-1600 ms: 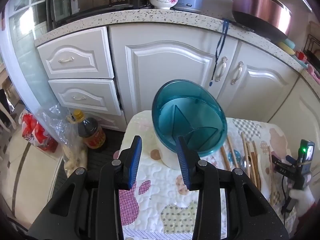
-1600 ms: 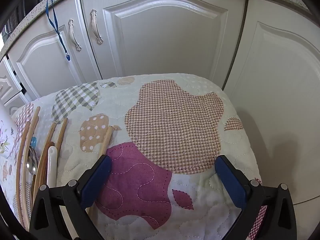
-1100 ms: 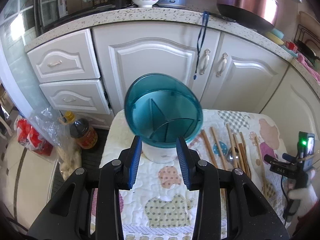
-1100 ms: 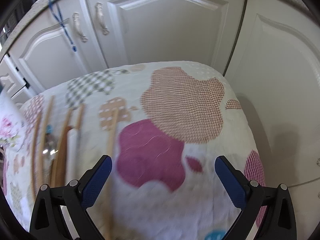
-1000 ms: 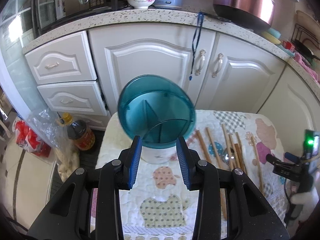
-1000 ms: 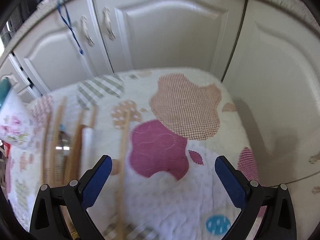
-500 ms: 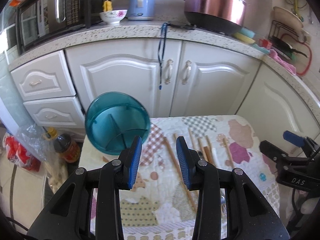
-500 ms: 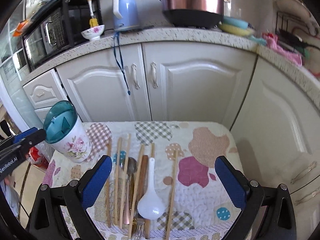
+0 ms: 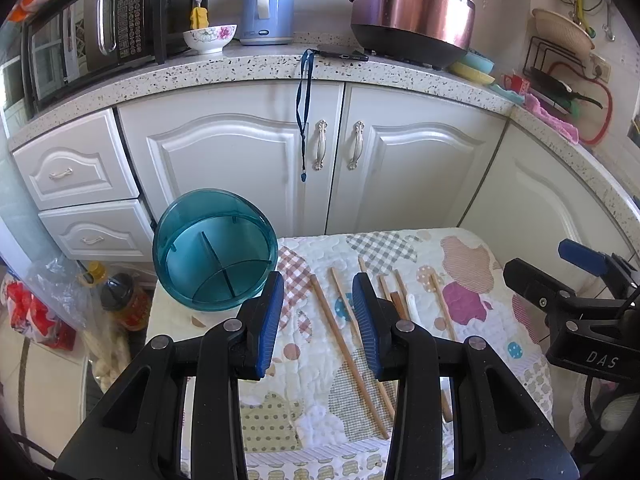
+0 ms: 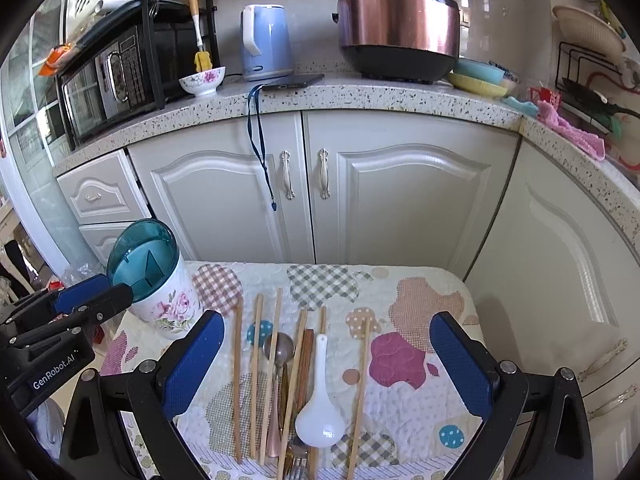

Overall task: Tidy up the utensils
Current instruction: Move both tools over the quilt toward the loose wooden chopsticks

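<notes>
Kitchen setting: a small bench covered with a quilted patchwork cloth (image 10: pixel 416 312) stands before white base cabinets (image 10: pixel 400 200) under a speckled countertop.

Nearest the right wrist camera, the right gripper (image 10: pixel 326 364) hangs above the near edge of the bench. Its blue-padded fingers (image 10: pixel 192 360) are spread wide, nearly the breadth of the utensil row, and they hold and touch nothing. Below them the utensils lie side by side, lengthwise toward the cabinets: wooden chopsticks (image 10: pixel 237 376), a metal spoon (image 10: pixel 279 350), a white ceramic soup spoon (image 10: pixel 320 408) and a fork (image 10: pixel 298 466) of which only part shows at the near edge. This parallel layout probably serves to leave each piece separately reachable from above.

The left gripper (image 9: pixel 318 316) also hovers clear of the cloth. Its fingers (image 9: pixel 270 320) stand at a moderate gap, narrower than the right pair, with nothing between them; a chopstick is seen through the gap on the cloth below.

Farther back at the left corner stands the utensil holder (image 10: pixel 160 300), a white floral cylinder with a teal divided insert (image 9: pixel 214 258). Its compartments appear empty, so sorting is judged not yet begun.

Beyond, the countertop carries a microwave (image 10: pixel 108 80), a blue kettle (image 10: pixel 266 42) and a copper-coloured rice cooker (image 10: pixel 400 28).
</notes>
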